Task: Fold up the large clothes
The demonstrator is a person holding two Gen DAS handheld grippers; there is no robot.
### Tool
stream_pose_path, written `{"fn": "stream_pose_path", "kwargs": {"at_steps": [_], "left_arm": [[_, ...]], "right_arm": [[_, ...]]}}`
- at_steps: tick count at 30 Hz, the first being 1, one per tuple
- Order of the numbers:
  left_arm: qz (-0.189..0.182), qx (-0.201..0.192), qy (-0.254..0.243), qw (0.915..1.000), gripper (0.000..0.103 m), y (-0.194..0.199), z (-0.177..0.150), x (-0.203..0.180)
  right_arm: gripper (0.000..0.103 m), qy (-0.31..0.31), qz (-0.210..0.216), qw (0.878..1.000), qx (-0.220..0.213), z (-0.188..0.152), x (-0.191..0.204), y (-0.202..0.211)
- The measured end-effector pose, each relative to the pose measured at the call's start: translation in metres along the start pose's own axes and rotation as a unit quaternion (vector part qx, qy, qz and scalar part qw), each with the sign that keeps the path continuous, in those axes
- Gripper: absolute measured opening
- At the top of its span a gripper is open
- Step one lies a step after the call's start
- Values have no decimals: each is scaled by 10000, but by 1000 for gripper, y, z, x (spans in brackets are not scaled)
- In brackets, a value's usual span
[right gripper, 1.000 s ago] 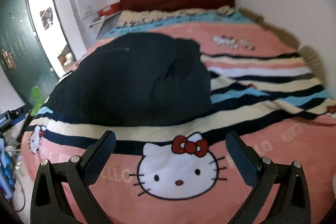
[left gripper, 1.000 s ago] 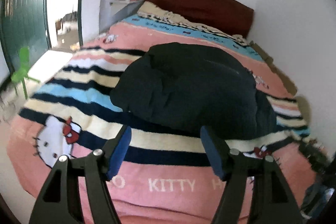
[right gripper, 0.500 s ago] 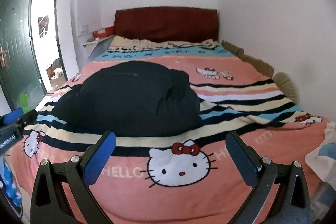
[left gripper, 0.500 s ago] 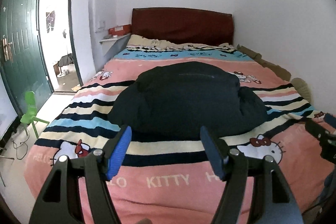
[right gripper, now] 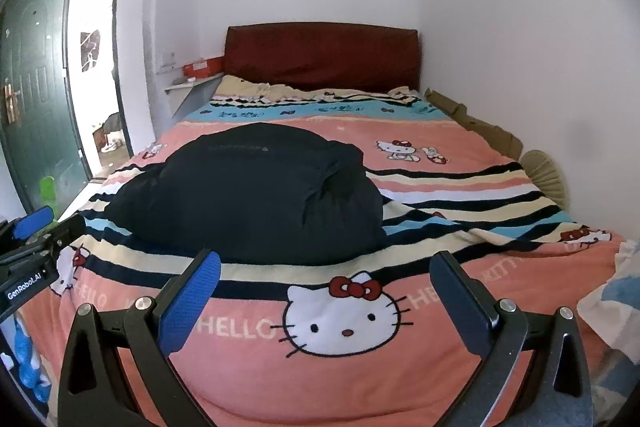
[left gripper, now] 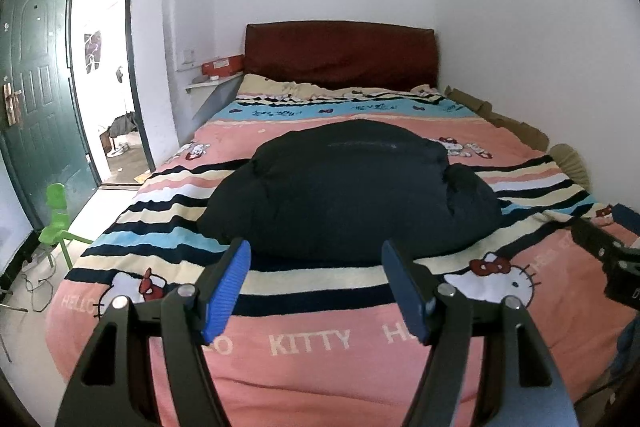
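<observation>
Your dark padded jacket (left gripper: 348, 187) lies bundled in a mound mid-bed on the striped Hello Kitty blanket (left gripper: 312, 343). Your left gripper (left gripper: 316, 287) and right gripper (right gripper: 326, 301) both hover short of it above the foot of the bed, jaws spread wide and empty.
</observation>
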State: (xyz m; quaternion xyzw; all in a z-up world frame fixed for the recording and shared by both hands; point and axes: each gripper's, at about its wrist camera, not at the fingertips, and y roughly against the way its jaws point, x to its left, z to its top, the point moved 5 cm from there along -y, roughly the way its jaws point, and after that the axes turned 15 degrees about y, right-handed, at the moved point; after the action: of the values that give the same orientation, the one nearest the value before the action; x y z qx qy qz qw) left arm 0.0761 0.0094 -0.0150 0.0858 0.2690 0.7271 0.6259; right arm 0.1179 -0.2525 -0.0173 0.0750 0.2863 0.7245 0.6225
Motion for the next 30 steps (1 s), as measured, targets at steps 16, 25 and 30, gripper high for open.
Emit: {"fn": "stream_pose_path", "kwargs": {"at_steps": [16,25,30], "left_arm": [[162,212,14,9996,67,-18,-8,9],[345,183,46,9992,67,-26,-12,19],[435,221,30,9988,67,-32,-16,22]], "right_arm": [[102,-185,132,9993,282,-14,-6,-31],[102,-222,145,9988,410,-20,-8,-41],[102,-206,148,9986,465,-23,-8,-45]]}}
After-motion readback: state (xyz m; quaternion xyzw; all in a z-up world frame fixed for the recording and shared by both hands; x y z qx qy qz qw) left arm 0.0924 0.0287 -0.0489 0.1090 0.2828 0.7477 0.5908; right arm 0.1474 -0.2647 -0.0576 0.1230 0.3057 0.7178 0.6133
